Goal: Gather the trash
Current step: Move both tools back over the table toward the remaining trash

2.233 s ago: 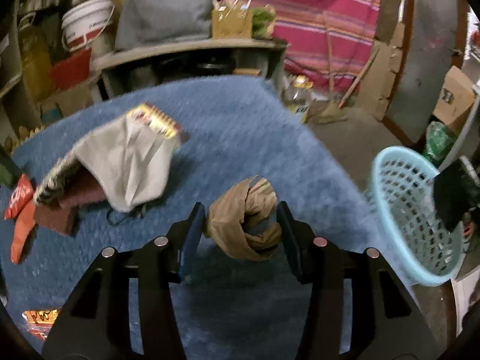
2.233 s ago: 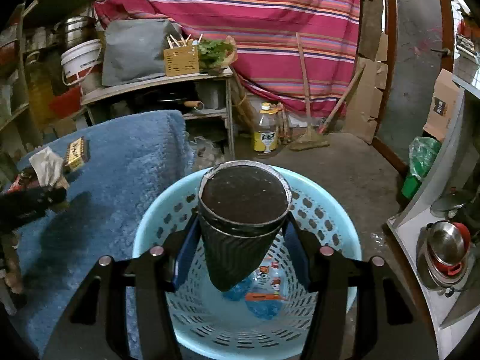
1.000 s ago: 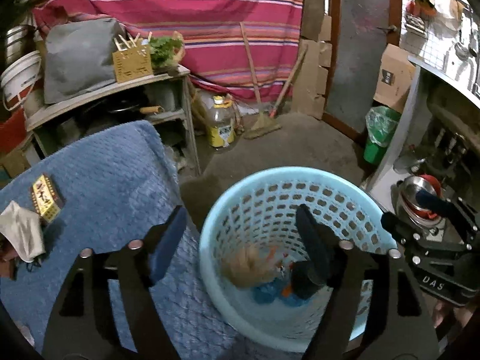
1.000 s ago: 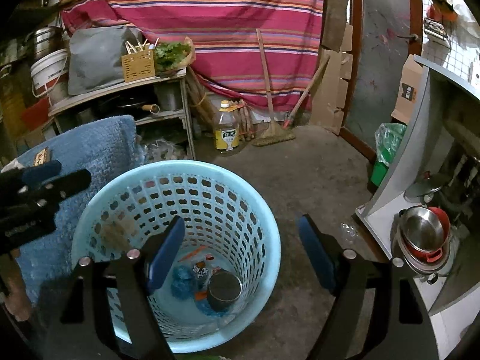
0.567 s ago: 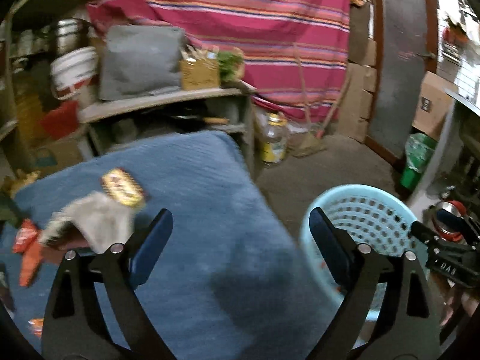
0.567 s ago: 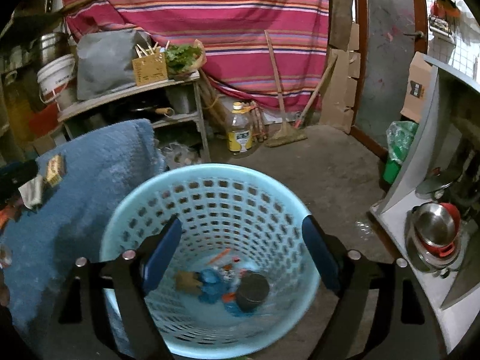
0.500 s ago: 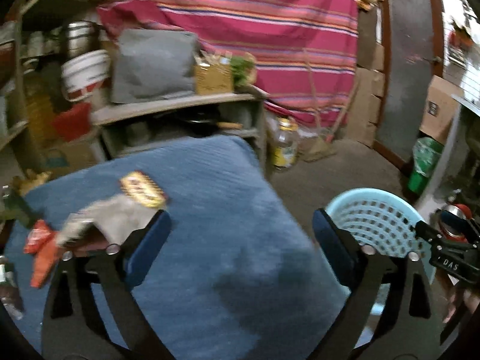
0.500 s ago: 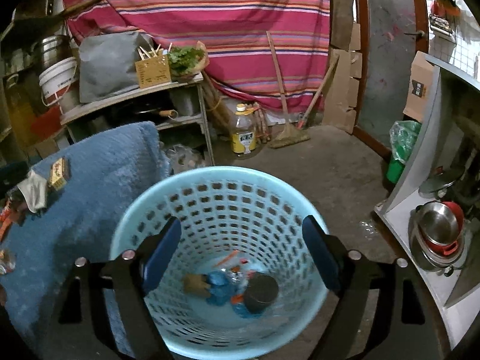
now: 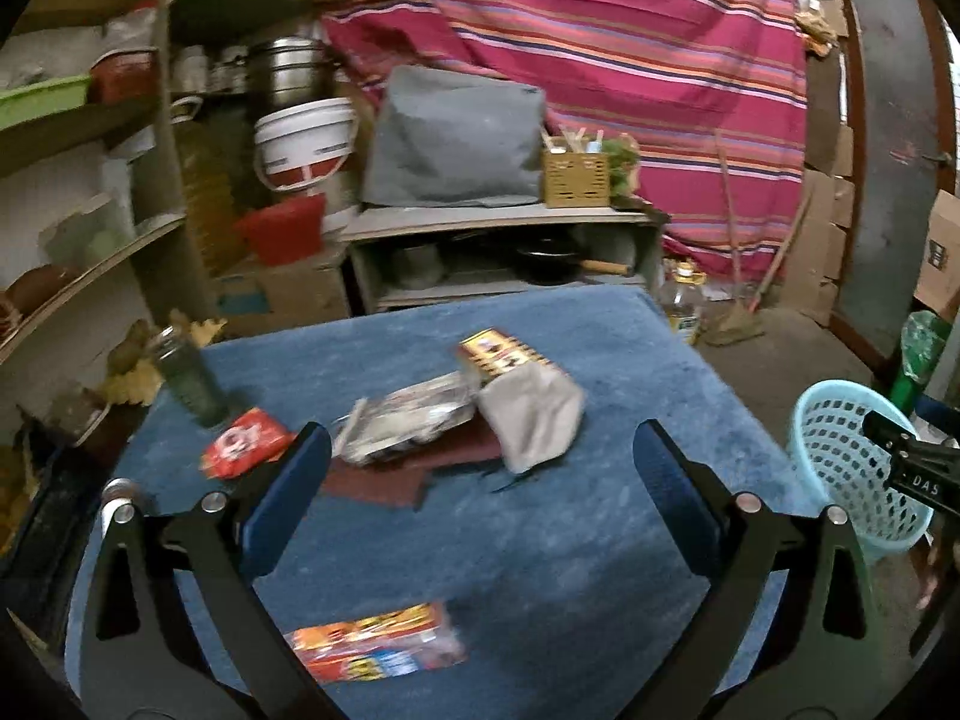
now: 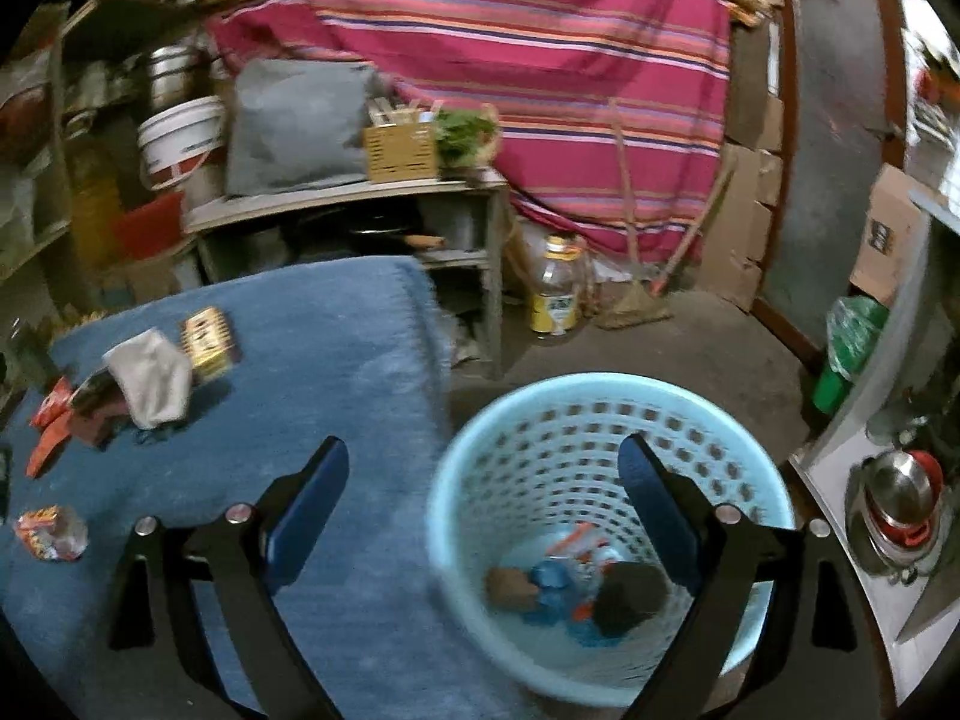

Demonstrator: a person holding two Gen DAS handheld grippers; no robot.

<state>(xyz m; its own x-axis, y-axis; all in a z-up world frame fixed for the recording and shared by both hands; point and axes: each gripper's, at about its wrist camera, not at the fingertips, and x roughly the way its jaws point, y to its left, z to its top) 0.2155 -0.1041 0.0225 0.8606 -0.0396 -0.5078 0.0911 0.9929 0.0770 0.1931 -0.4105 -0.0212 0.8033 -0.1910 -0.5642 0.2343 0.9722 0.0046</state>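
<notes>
Left gripper (image 9: 480, 456): you have swung it off the basket and back over the bench (image 9: 600, 528) — its fingers stand wide apart with nothing between them.
Right gripper (image 10: 483, 480): its fingers are opening too, empty, straddling the bench edge and the near rim of the blue basket (image 10: 456, 480).
Just dropped: the brown paper wad (image 10: 510, 585) and the dark cup (image 10: 630, 597) now lie at the bottom of the basket, which held them in neither hand's place a moment ago (both were clamped in your fingers two seconds back).
Still on the bench: grey cloth (image 9: 531, 414), yellow-red box (image 9: 501, 357), foil wrapper (image 9: 408, 420), red packet (image 9: 246, 441), orange snack pack (image 9: 375, 648), green bottle (image 9: 189, 384).
Meaning: two pieces collected — both hands are free, and the clutter ahead of your left gripper looks like the next pick.
</notes>
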